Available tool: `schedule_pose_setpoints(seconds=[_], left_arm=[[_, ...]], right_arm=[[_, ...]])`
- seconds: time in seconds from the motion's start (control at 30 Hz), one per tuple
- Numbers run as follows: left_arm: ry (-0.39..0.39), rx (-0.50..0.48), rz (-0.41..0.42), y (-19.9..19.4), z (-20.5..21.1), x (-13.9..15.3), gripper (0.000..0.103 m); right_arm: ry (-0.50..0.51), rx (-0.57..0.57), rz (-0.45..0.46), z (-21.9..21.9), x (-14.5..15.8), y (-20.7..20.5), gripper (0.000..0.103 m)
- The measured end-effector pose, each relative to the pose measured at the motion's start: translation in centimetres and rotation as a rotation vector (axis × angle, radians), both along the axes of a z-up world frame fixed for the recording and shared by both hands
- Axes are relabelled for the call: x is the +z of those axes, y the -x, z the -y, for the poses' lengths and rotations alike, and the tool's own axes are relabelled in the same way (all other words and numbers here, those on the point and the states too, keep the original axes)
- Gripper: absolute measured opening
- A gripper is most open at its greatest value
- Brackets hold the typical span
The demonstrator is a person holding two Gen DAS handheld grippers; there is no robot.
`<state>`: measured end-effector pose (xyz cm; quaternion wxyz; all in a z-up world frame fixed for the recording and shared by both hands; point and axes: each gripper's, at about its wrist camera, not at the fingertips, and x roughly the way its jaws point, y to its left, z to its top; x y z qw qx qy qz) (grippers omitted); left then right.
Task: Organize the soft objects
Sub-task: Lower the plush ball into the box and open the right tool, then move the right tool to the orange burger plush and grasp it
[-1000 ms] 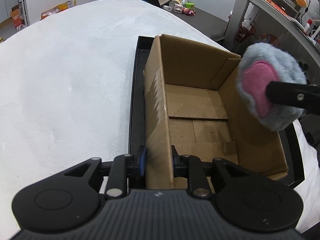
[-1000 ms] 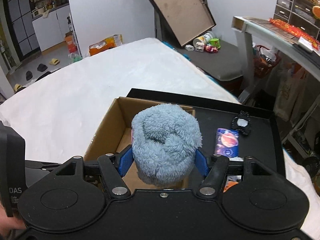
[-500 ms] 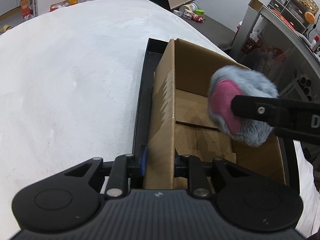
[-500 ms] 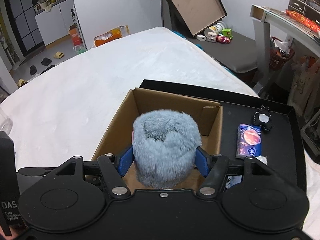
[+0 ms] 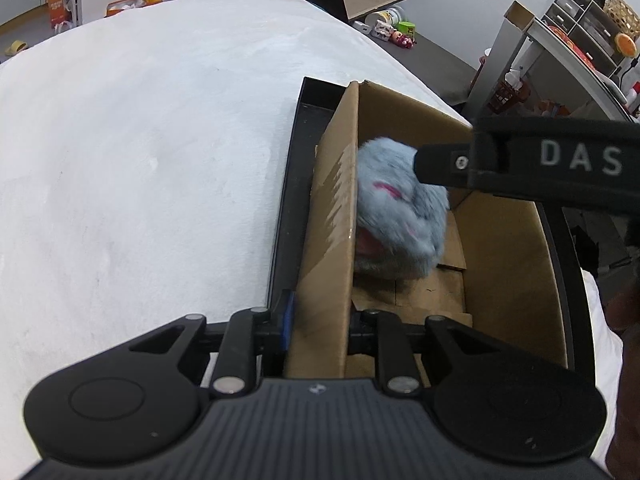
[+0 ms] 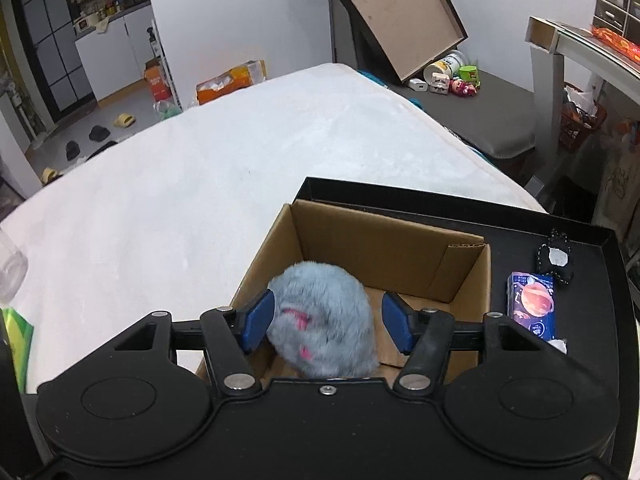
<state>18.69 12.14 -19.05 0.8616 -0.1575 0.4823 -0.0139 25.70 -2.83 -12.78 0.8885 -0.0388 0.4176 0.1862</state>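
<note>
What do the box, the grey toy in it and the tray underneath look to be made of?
Box: plain brown corrugated cardboard, matte; fluting shows at a cut flap edge. Grey toy: fluffy synthetic-looking plush with pink stitched or fabric patches; details blurred. Tray: black, smooth, thin raised rim; plastic or coated metal, cannot tell which.

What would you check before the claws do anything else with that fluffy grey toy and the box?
1. Plush toy inside the cardboard box: ok.
2. Right claw no longer squeezing the toy: ok, a gap shows beside one pad.
3. Toy at rest on the box floor: cannot tell, it is blurred.
4. Left claw clamped on the box's near wall: ok.
5. Box sitting inside the black tray: ok.
</note>
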Motion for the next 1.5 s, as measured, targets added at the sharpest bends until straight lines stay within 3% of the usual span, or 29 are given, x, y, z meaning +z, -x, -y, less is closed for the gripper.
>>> schedule_pose_setpoints(seconds=[0.2,0.53,0.8,1.1,1.5], left_arm=[[-0.01,-0.013,0.008,0.1,0.1,0.0,0.02],[-0.096,-0.032,0.029,0.3,1.2,0.8,0.021],[-0.168,-0.04,0.053,0.6,2.6,1.6,0.056],[-0.262,-0.066,0.025,0.0,4.9,2.0,0.067],[-0.381,-0.062,-0.025,-1.1,7.5,2.2,0.071]], right_arm=[[0.008,-0.01,-0.004,1.3,0.3,0.5,0.061],[-0.006,-0.037,0.024,5.8,1.8,1.9,0.076],[-0.024,-0.089,0.009,10.8,1.1,2.0,0.083],[-0.095,-0.16,-0.049,15.7,-1.3,1.8,0.085],[-0.159,-0.168,-0.119,19.3,-5.4,0.8,0.085]])
